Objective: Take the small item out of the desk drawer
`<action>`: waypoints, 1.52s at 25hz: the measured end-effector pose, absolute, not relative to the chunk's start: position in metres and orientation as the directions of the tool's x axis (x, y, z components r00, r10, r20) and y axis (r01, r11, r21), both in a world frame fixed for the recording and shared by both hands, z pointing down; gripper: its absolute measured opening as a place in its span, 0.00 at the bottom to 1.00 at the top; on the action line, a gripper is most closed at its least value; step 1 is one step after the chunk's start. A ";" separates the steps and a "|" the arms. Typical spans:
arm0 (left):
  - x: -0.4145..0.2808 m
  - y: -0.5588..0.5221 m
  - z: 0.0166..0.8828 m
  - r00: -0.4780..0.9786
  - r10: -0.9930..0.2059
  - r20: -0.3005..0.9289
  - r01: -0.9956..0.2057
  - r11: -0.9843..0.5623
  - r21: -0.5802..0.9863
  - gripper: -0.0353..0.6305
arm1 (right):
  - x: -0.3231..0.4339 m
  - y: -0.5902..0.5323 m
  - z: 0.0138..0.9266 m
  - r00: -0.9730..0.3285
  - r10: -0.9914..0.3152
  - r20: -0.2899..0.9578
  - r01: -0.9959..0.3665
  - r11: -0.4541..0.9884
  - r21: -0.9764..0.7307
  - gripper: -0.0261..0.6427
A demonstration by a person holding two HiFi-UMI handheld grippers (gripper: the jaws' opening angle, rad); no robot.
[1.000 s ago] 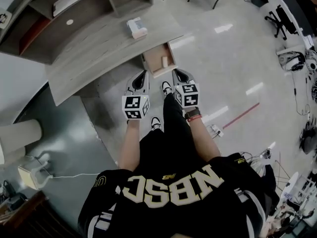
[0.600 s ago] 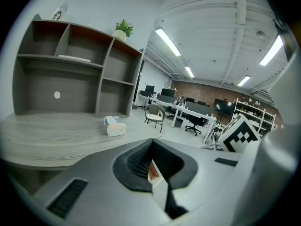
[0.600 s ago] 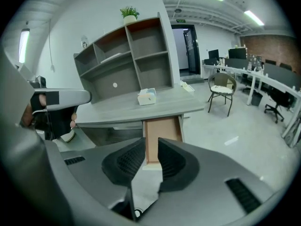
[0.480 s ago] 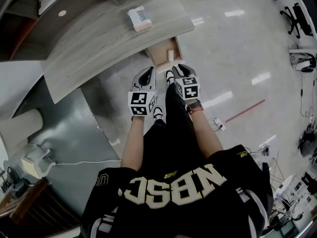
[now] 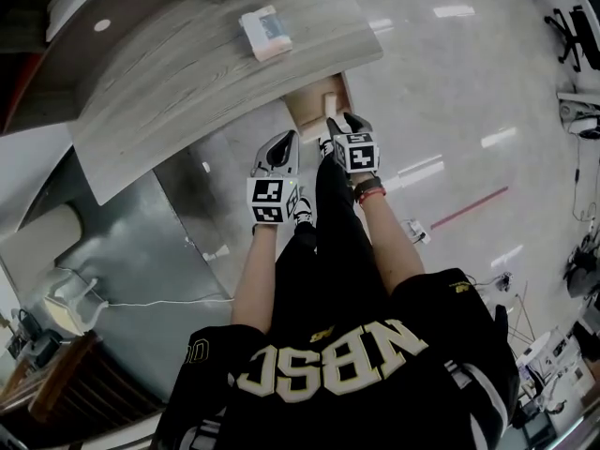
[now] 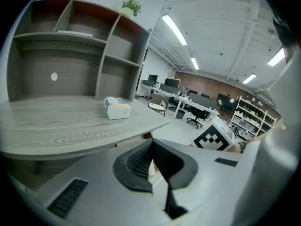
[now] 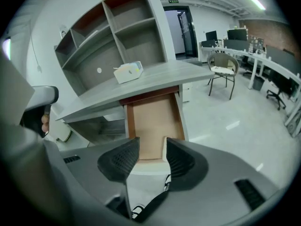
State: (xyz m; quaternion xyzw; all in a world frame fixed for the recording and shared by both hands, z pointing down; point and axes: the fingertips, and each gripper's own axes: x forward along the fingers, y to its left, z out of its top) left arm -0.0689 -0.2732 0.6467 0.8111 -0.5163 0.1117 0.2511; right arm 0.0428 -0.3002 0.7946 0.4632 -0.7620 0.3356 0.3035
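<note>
bright, even overhead light from ceiling strip lights (image 6: pixel 174 29). specular glare streaks on the polished floor (image 5: pixel 455 11). both gripper views show strong fisheye curvature and black corner vignetting. left gripper (image 6: pixel 152 142) housing nearest the lens is soft.

The open light-wood desk drawer (image 5: pixel 311 115) has its rear hidden under the grey wood-grain desk top (image 5: pixel 187 73); the small pale item (image 5: pixel 331 101) inside is too small to identify. In the right gripper view only a sliver of it shows past the right gripper (image 7: pixel 153 149), whose empty jaws have just been opening.
</note>
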 end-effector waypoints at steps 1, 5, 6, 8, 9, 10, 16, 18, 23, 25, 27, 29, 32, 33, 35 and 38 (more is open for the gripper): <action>-0.069 -0.275 0.652 0.443 -0.777 0.447 -0.893 -0.340 0.294 0.07 | 0.043 -0.304 0.802 -0.384 -0.496 0.779 -0.911 0.338 -0.235 0.30; -0.069 -0.282 0.667 0.451 -0.759 0.469 -0.891 -0.349 0.291 0.07 | 0.044 -0.318 0.830 -0.376 -0.479 0.793 -0.919 0.303 -0.253 0.37; -0.069 -0.283 0.670 0.452 -0.756 0.473 -0.890 -0.350 0.291 0.07 | 0.043 -0.320 0.835 -0.381 -0.468 0.798 -0.918 0.294 -0.266 0.40; -0.069 -0.285 0.676 0.453 -0.750 0.483 -0.890 -0.349 0.293 0.07 | 0.041 -0.322 0.846 -0.389 -0.436 0.812 -0.916 0.275 -0.291 0.45; -0.068 -0.286 0.679 0.453 -0.747 0.487 -0.890 -0.347 0.295 0.07 | 0.040 -0.323 0.852 -0.390 -0.422 0.818 -0.916 0.265 -0.300 0.45; -0.069 -0.287 0.681 0.452 -0.745 0.491 -0.891 -0.345 0.297 0.07 | 0.040 -0.326 0.857 -0.390 -0.414 0.822 -0.917 0.257 -0.306 0.46; -0.073 -0.290 0.698 0.435 -0.740 0.513 -0.898 -0.318 0.303 0.07 | 0.040 -0.342 0.886 -0.371 -0.386 0.844 -0.926 0.217 -0.308 0.49; -0.074 -0.289 0.703 0.430 -0.738 0.520 -0.900 -0.310 0.305 0.07 | 0.040 -0.345 0.895 -0.362 -0.377 0.853 -0.931 0.201 -0.306 0.49; -0.081 -0.288 0.714 0.417 -0.735 0.536 -0.906 -0.291 0.307 0.07 | 0.039 -0.351 0.914 -0.321 -0.361 0.876 -0.945 0.181 -0.272 0.44; -0.084 -0.287 0.718 0.410 -0.735 0.540 -0.909 -0.283 0.306 0.07 | 0.039 -0.352 0.919 -0.309 -0.356 0.882 -0.949 0.179 -0.260 0.41; -0.087 -0.286 0.721 0.403 -0.736 0.545 -0.912 -0.275 0.304 0.07 | 0.039 -0.354 0.923 -0.294 -0.357 0.887 -0.953 0.179 -0.244 0.38; -0.091 -0.284 0.723 0.396 -0.736 0.550 -0.915 -0.266 0.303 0.07 | 0.042 -0.356 0.927 -0.265 -0.367 0.892 -0.961 0.173 -0.214 0.26; -0.094 -0.283 0.727 0.390 -0.734 0.556 -0.917 -0.256 0.305 0.07 | 0.045 -0.357 0.929 -0.244 -0.382 0.891 -0.966 0.178 -0.188 0.23; -0.095 -0.283 0.728 0.389 -0.735 0.555 -0.917 -0.254 0.307 0.07 | 0.046 -0.357 0.929 -0.245 -0.385 0.890 -0.965 0.183 -0.187 0.23; -0.096 -0.284 0.728 0.388 -0.738 0.553 -0.917 -0.250 0.310 0.07 | 0.047 -0.356 0.927 -0.251 -0.384 0.889 -0.963 0.193 -0.188 0.22; -0.098 -0.285 0.724 0.384 -0.744 0.547 -0.919 -0.246 0.309 0.07 | 0.046 -0.357 0.920 -0.255 -0.394 0.883 -0.961 0.203 -0.187 0.22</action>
